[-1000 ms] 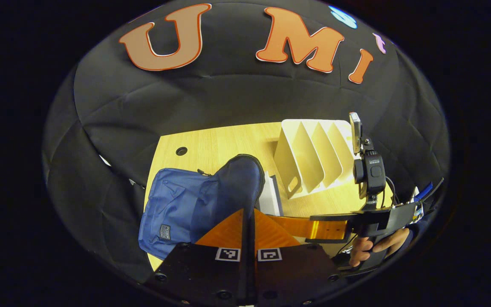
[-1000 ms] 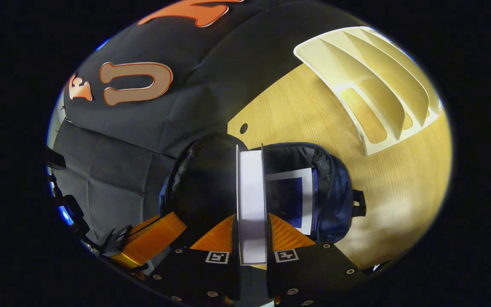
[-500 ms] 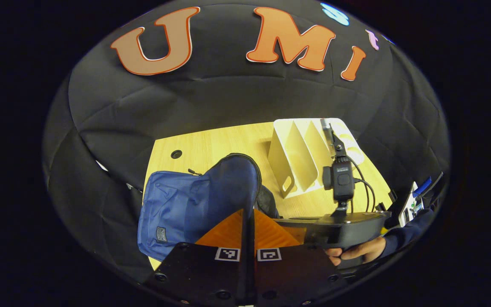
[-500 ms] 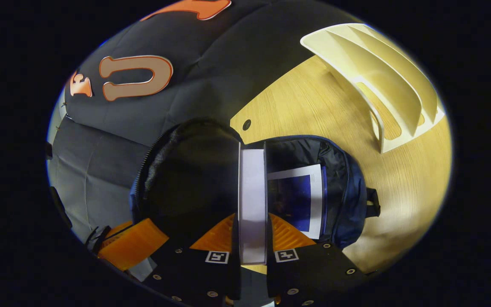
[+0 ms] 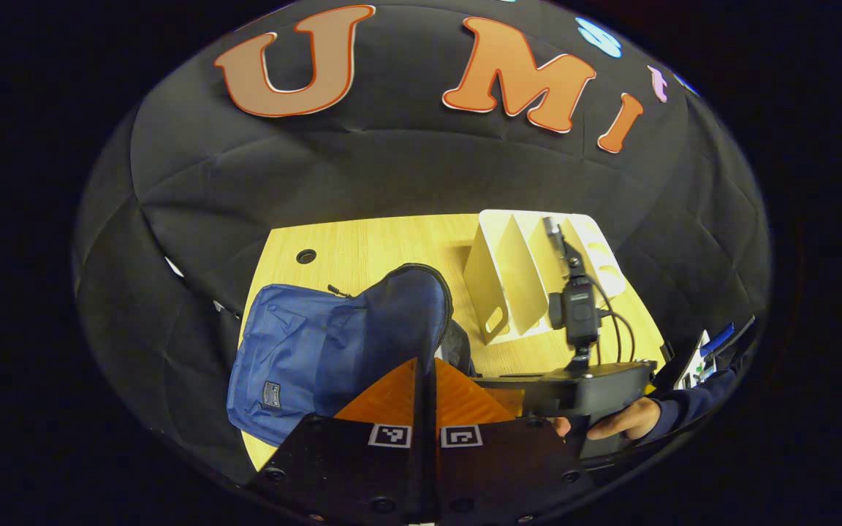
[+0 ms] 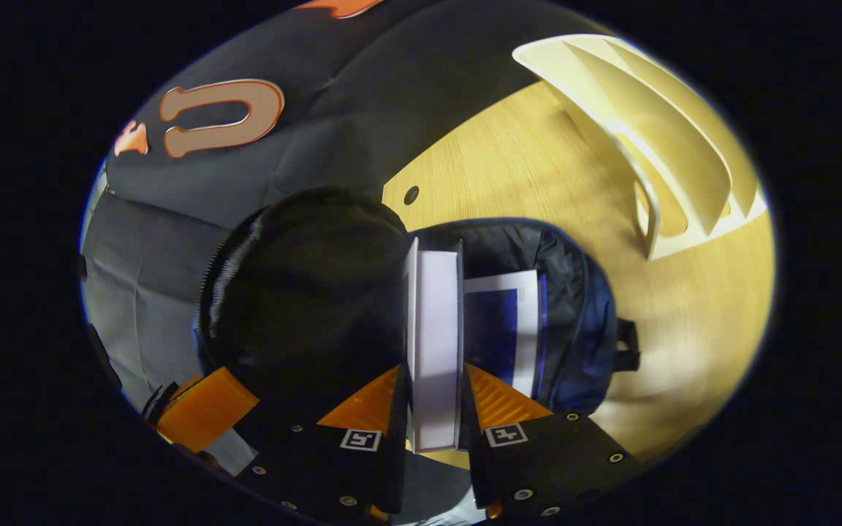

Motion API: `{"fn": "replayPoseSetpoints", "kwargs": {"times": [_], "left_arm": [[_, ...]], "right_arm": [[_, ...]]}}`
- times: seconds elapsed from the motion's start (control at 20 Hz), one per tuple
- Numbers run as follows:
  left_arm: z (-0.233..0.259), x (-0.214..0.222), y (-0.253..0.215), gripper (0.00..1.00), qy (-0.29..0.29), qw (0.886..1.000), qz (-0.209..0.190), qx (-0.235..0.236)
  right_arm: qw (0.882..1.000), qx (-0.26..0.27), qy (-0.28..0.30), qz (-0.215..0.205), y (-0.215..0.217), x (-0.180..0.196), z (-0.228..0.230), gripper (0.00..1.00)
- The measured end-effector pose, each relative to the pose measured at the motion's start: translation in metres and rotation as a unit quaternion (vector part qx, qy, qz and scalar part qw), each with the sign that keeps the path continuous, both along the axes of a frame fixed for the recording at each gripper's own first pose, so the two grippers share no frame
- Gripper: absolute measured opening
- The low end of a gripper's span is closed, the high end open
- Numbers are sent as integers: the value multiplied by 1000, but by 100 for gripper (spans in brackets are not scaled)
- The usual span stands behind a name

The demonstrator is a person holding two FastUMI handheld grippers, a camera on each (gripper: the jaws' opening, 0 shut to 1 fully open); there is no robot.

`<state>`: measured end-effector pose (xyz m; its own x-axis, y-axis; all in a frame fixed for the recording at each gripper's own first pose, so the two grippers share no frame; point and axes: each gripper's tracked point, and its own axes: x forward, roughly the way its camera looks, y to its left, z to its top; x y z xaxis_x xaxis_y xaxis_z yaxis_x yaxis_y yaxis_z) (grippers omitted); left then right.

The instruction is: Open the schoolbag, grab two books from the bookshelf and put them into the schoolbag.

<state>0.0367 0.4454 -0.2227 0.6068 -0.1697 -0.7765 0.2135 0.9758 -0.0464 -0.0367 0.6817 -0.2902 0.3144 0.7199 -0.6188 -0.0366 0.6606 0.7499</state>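
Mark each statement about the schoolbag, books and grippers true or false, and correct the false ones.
1. The right gripper is shut on a book. True.
2. The schoolbag is zipped closed. False: it gapes open.
3. A book with a dark blue cover already lies inside the schoolbag. True.
4. The bookshelf is packed with books. False: the slots in view are empty.
5. The left gripper stands wide open. False: its fingers are closed on the bag's raised flap.
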Motion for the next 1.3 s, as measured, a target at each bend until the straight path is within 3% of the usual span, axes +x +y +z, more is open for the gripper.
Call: {"fn": "replayPoseSetpoints", "kwargs": {"times": [0.15,0.2,0.25,0.3,0.35,0.4,0.65,0.85,0.9,0.95,1.3], "left_arm": [[-5,1,-2,1,2,1000,5,-2],[-6,3,-2,1,2,1000,5,1],[-7,3,-2,1,3,1000,5,4],[-7,5,-3,1,3,1000,7,6],[-8,4,-4,1,6,1000,7,5],[-7,6,-4,5,3,1000,10,6],[-11,4,-1,1,4,1000,20,9],[-20,3,-6,2,12,1000,24,15],[-22,3,-12,8,14,1000,22,13],[-25,2,-18,5,18,1000,19,11],[-41,-1,-60,10,37,999,1,-8]], "right_arm": [[996,-55,-70,27,-13,8,-1,45],[994,-53,-86,31,-11,12,2,51],[994,-54,-86,43,-10,5,6,46],[993,-50,-84,64,-3,-2,5,68],[992,-55,-79,83,-1,-12,3,71],[991,-52,-86,89,-1,-14,6,80],[989,-72,-117,48,-35,15,26,83],[971,-128,-201,30,-81,43,54,83],[966,-140,-217,25,-94,47,61,83],[963,-145,-226,19,-104,51,67,83],[946,-191,-260,-34,-188,75,84,84]]}}
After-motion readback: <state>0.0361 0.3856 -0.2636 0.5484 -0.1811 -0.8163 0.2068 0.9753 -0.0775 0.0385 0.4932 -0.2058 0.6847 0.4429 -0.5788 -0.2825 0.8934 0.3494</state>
